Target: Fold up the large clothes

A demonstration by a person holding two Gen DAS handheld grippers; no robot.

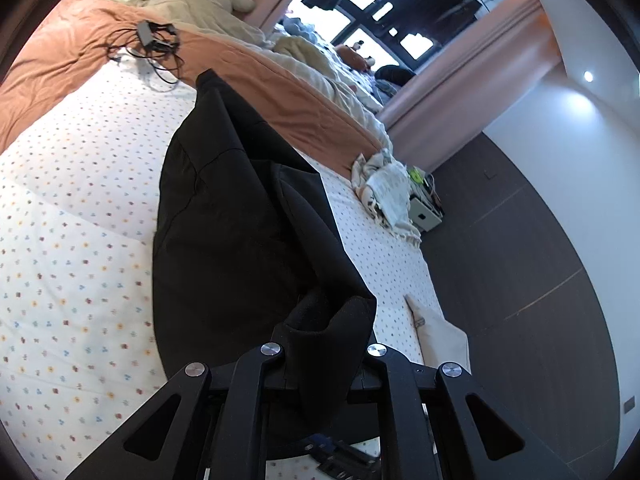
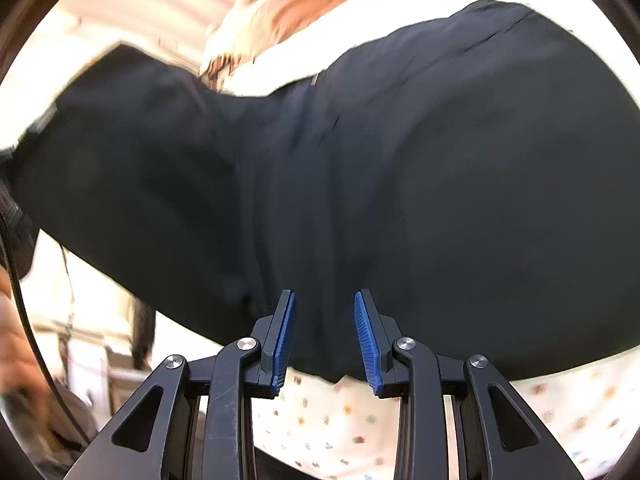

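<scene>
A large black garment (image 1: 224, 216) lies on the white dotted bedsheet (image 1: 72, 240). My left gripper (image 1: 324, 352) is shut on a bunched edge of it and holds that edge raised; the cloth hides the fingertips. In the right wrist view the same black garment (image 2: 400, 184) fills most of the frame, with one part stretched up to the left. My right gripper (image 2: 325, 336) is open; its blue pads (image 2: 366, 340) stand on either side of a fold of the cloth at the garment's near edge, apart from it.
An orange-brown duvet (image 1: 80, 48) and cream bedding lie at the far side of the bed. A tangle of black cables with a small box (image 1: 152, 40) sits on the duvet. A crumpled patterned cloth (image 1: 384, 188) lies near the bed's right edge. Dark wood floor (image 1: 520, 260) is on the right.
</scene>
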